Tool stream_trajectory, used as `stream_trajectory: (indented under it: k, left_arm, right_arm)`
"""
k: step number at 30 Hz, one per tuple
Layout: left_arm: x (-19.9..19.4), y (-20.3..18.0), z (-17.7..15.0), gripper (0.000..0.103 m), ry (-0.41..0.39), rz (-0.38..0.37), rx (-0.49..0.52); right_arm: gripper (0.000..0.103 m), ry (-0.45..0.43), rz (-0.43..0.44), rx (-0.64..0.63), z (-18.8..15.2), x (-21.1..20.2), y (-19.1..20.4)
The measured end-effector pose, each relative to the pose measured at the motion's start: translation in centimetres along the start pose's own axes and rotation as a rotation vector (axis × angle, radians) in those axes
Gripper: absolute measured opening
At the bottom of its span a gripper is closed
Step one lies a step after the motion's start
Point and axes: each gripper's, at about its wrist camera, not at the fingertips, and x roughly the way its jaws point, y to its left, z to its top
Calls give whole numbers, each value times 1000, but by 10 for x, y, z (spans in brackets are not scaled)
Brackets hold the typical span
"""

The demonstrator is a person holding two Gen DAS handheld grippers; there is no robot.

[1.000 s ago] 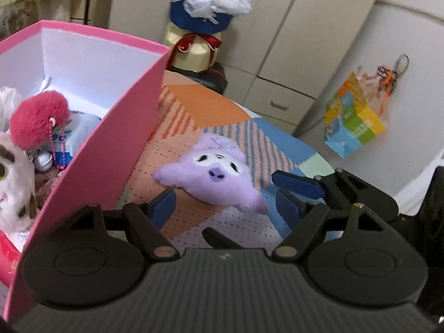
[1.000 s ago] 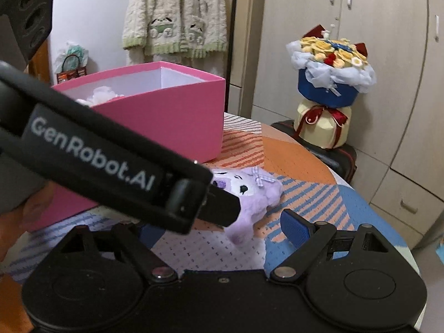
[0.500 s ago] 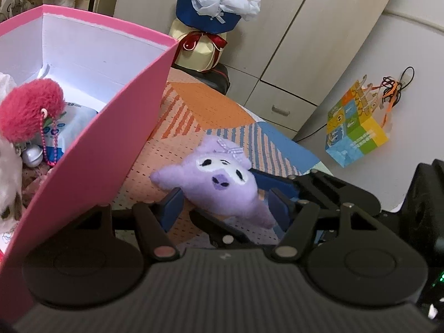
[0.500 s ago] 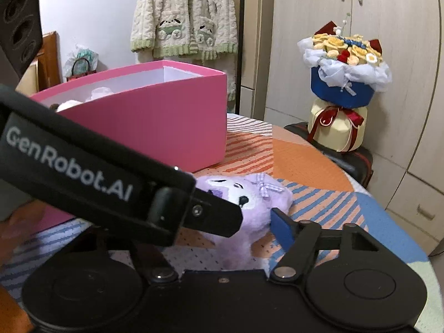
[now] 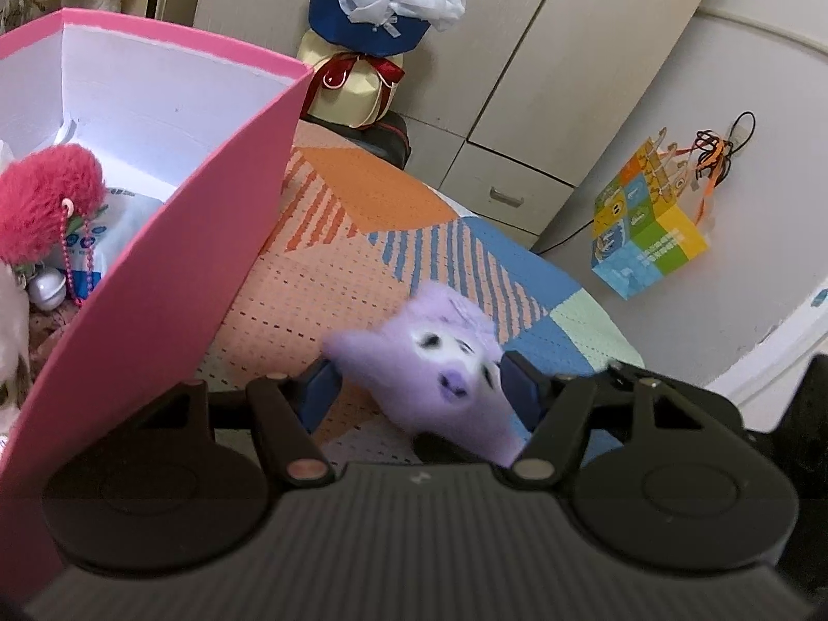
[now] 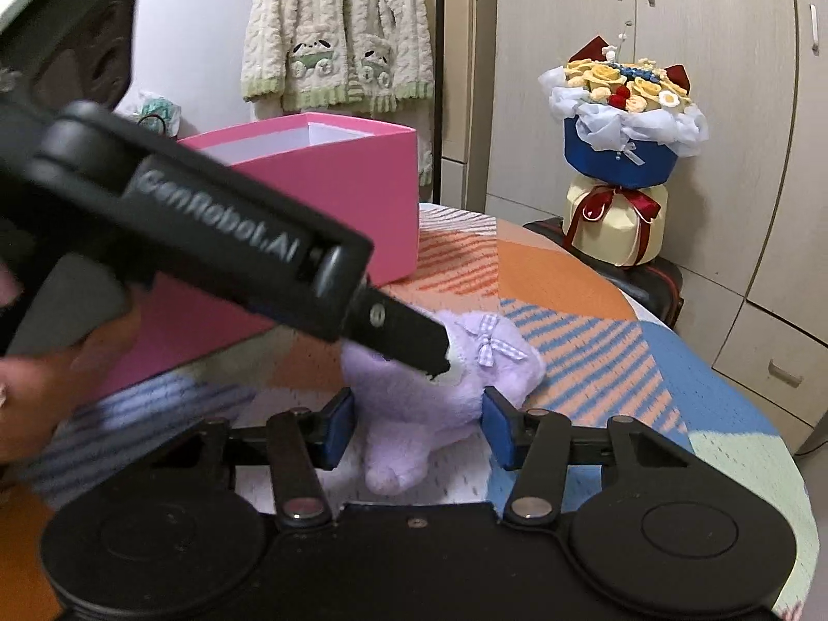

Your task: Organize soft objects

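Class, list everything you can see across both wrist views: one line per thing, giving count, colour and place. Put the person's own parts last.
plush toy: one, purple, on the mat, between the pads of both tools
box: one, pink outside, white inside, on the mat left of the plush
pompom: one, red, inside the box
mat: one, orange, blue and pale green, covering the round table
bouquet: one, yellow flowers in blue wrap, beyond the table
cardigan: one, cream with green trim, hanging behind the box
paper bag: one, multicoloured, hung on the wall
cabinets: beige, along the back
left tool: black, blue pads, around the plush
right tool: black, blue pads, jaws closing, plush between them
hand: one, gripping the left tool
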Motion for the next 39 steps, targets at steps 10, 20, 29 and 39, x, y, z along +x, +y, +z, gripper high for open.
stream_trajectory:
  k: [10, 20, 29, 39]
  left_arm:
    - [17, 5, -6, 63, 28, -17, -44]
    - [13, 7, -17, 37, 29, -94, -73]
    - [-22, -3, -39, 37, 55, -109, 26]
    - [-67, 1, -76, 37, 97, -157, 99]
  right_arm:
    - [57, 23, -1, 19, -9, 1, 0]
    - [54, 72, -87, 121, -9, 6, 16]
    - [54, 97, -155, 187, -18, -23, 56]
    - [54, 124, -200, 278, -34, -54, 107]
